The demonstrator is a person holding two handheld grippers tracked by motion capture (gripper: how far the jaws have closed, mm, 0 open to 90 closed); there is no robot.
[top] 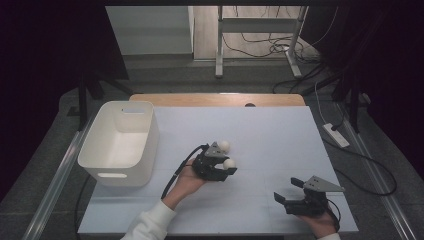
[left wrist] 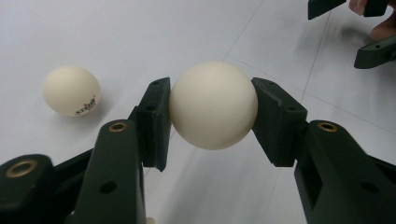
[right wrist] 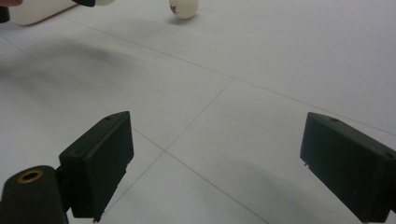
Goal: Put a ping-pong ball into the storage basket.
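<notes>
My left gripper (top: 227, 165) lies near the middle of the white table, shut on a cream ping-pong ball (top: 230, 163). In the left gripper view that held ball (left wrist: 213, 105) sits squeezed between the two black jaws of the left gripper (left wrist: 212, 106), just above the surface. A second ball (top: 223, 146) with small print rests free on the table just beyond it, seen as the loose ball (left wrist: 71, 90) at the left and again as the loose ball (right wrist: 183, 7) far off. My right gripper (top: 287, 189) is near the front right edge, and the right gripper (right wrist: 219, 154) stands open over bare table.
A white plastic bin (top: 120, 142) with handle slots stands at the table's left side and looks empty. The white table sheet (top: 280, 145) stretches to the right and back. Cables and a metal frame lie on the floor beyond the table.
</notes>
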